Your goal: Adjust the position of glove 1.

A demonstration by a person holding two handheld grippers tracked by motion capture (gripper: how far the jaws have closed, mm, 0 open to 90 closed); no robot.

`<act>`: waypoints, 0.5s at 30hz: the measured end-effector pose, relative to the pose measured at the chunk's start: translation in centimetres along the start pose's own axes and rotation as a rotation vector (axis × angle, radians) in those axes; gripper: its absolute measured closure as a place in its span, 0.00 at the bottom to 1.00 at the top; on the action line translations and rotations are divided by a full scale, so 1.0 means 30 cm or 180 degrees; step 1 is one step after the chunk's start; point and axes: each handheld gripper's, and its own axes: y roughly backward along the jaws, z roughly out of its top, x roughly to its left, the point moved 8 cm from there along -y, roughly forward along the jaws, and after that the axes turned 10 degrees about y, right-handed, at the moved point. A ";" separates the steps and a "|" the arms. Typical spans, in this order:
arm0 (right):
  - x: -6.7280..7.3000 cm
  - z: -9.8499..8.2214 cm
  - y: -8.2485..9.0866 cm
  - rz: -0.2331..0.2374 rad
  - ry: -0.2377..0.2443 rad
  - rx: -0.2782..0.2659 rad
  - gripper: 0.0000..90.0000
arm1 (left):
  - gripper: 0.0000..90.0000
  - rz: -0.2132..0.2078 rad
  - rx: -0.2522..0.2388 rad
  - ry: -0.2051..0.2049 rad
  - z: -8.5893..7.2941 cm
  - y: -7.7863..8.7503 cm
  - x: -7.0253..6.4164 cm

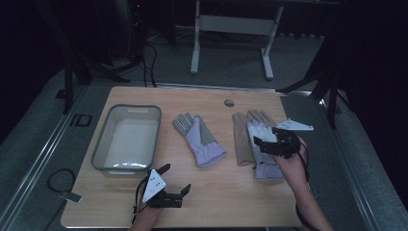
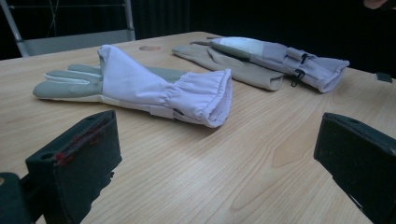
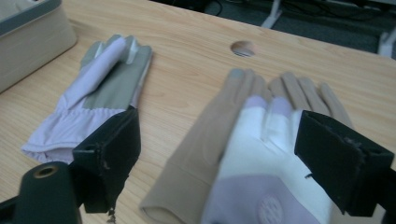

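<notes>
A lilac and grey glove (image 1: 199, 139) (image 2: 140, 84) (image 3: 98, 88) lies flat mid-table. To its right a tan glove (image 1: 242, 139) (image 2: 233, 67) (image 3: 205, 135) lies with a white and lilac glove (image 1: 262, 156) (image 2: 280, 56) (image 3: 266, 158) overlapping it. My right gripper (image 1: 266, 135) (image 3: 219, 140) is open just over the white and lilac glove, one jaw on each side of its palm, holding nothing. My left gripper (image 1: 176, 178) (image 2: 215, 135) is open low over bare wood near the front edge, pointing at the cuff of the lilac and grey glove.
A grey-rimmed empty bin (image 1: 101, 144) (image 3: 28, 37) stands at the table's left. A round hole (image 1: 229, 102) (image 3: 243, 48) is in the tabletop near the far edge. Table legs (image 1: 195, 43) stand on the floor beyond.
</notes>
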 end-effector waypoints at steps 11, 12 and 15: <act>0.119 0.062 -0.131 0.0386 0.0302 0.0081 0.25 | 0.01 -0.0015 -0.0009 -0.0018 0.000 0.000 -0.003; 0.119 0.062 -0.131 0.0386 0.0302 0.0081 0.25 | 0.01 -0.0015 -0.0009 -0.0018 0.000 0.000 -0.003; 0.161 0.084 -0.182 0.0506 0.0382 0.0063 0.31 | 0.01 -0.0022 -0.0006 -0.0018 0.000 0.000 -0.003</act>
